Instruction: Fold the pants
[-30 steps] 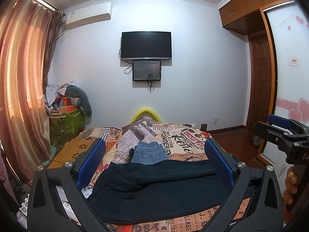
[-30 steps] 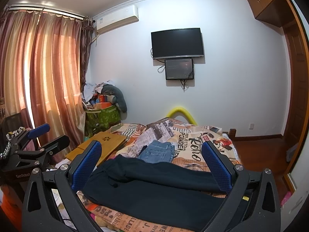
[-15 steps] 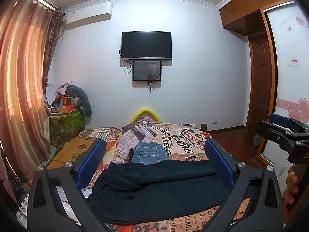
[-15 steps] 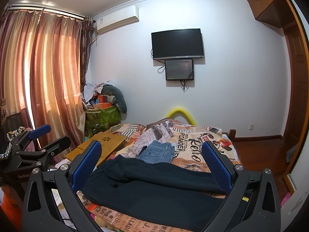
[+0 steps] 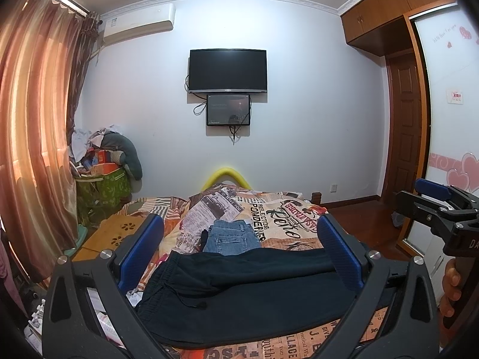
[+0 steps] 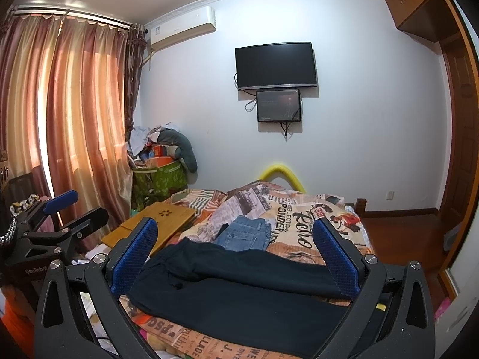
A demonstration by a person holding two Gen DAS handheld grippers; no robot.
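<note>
Dark navy pants point(image 5: 239, 293) lie spread across the near end of the bed, waistband with drawstring to the left, legs to the right; they also show in the right wrist view point(image 6: 239, 293). My left gripper point(image 5: 239, 251) is open and empty, held above and short of the pants. My right gripper point(image 6: 236, 251) is open and empty too, held above the pants. Each gripper shows at the edge of the other's view: the right one point(image 5: 434, 206) and the left one point(image 6: 60, 215).
Folded blue jeans point(image 5: 230, 237) lie on the printed bedspread point(image 5: 284, 218) beyond the pants. A wooden lap table point(image 6: 155, 224) sits at the bed's left side. A green basket of clutter point(image 5: 101, 185) stands by the curtain. A wardrobe and door are on the right.
</note>
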